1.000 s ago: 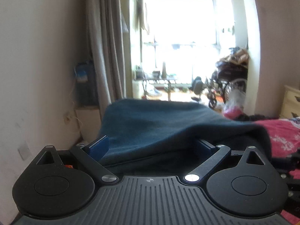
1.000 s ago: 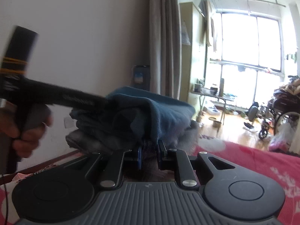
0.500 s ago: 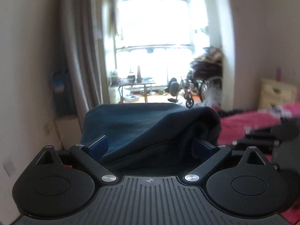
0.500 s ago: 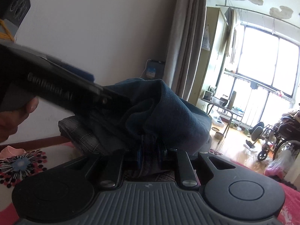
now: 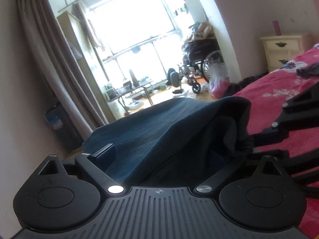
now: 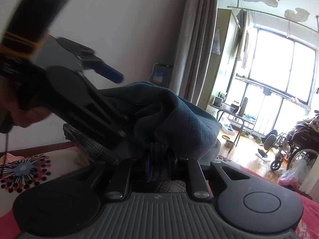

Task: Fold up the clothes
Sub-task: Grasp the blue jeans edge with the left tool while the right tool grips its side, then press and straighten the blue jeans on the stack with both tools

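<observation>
Left wrist view: the left tongs (image 5: 165,155) stand spread wide, and their jaws have just been closing a little around a bulky fold of the dark blue garment (image 5: 159,131). The blue pad of one finger (image 5: 105,153) shows clear at the cloth's edge; the other finger is buried under the fabric, so whether the pads press on the cloth cannot be told. The garment is humped up in front of the tongs, over the bed with its red floral cover (image 5: 279,99). At the right edge the black frame of the right tongs (image 5: 295,123) reaches toward the garment's bunched end. Beyond stand a wheelchair (image 5: 201,59), a cream nightstand (image 5: 283,49) and a bright window (image 5: 129,29).

Right wrist view: the right tongs (image 6: 159,167) are pressed nearly together, pinching a thick fold of the dark blue garment (image 6: 175,119), which rises in a heap just ahead of them. Under the heap lies a grey checked cloth (image 6: 93,147). On the left, blurred, the left tongs (image 6: 111,99) straddle the heap, one blue-padded finger above it, held by a hand (image 6: 24,113). A brown curtain (image 6: 197,39) hangs behind.
</observation>
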Demonstrator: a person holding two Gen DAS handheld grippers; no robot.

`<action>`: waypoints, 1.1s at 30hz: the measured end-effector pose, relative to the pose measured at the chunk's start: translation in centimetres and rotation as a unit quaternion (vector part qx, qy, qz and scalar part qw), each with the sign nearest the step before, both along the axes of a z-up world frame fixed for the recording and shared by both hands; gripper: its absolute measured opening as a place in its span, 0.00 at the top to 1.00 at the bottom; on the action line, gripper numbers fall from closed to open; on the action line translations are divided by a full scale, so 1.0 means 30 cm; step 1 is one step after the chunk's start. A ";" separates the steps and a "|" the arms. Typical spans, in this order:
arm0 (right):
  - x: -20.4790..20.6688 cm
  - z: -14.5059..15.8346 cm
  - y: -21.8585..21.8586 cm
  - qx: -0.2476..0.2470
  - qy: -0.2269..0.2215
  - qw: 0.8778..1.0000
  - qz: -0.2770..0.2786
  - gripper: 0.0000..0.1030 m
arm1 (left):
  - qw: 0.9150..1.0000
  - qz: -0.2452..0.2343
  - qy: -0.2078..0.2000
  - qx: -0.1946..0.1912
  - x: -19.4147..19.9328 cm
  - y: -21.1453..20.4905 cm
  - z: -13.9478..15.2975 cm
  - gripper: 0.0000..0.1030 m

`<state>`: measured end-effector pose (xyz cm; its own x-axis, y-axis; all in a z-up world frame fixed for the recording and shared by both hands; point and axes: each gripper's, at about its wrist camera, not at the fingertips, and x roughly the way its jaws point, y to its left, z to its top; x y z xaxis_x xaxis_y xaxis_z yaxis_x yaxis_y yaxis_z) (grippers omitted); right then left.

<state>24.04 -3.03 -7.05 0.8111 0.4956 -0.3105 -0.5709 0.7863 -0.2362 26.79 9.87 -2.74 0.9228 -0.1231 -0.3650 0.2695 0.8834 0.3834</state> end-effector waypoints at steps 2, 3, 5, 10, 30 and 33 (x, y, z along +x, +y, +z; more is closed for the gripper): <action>-0.009 0.004 -0.009 0.001 -0.004 1.000 0.002 0.82 | 1.000 -0.017 0.008 -0.020 0.002 -0.002 0.015 0.51; -0.014 0.009 -0.012 0.003 -0.007 1.000 0.004 0.81 | 0.999 -0.024 0.012 -0.037 0.003 0.004 0.022 0.62; -0.028 0.017 -0.016 -0.001 -0.018 1.000 0.007 0.81 | 0.997 -0.030 0.013 -0.064 -0.009 0.022 0.034 0.71; -0.043 0.020 -0.004 -0.021 -0.043 0.998 0.026 0.81 | 0.996 -0.036 -0.003 -0.087 -0.045 0.040 0.063 0.85; 0.153 0.015 -0.108 0.165 0.105 0.980 0.033 0.72 | 0.989 -0.113 -0.060 0.076 -0.149 -0.049 -0.063 0.91; 0.118 0.026 -0.164 0.166 0.115 0.979 0.037 0.71 | 0.989 -0.112 -0.057 0.082 -0.150 -0.039 -0.085 0.91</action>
<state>27.59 -7.94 -6.27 0.6971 0.6546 -0.2925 -0.6368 0.7527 0.1668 22.29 8.70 -5.28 0.9155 -0.2772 -0.2918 0.3981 0.7301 0.5554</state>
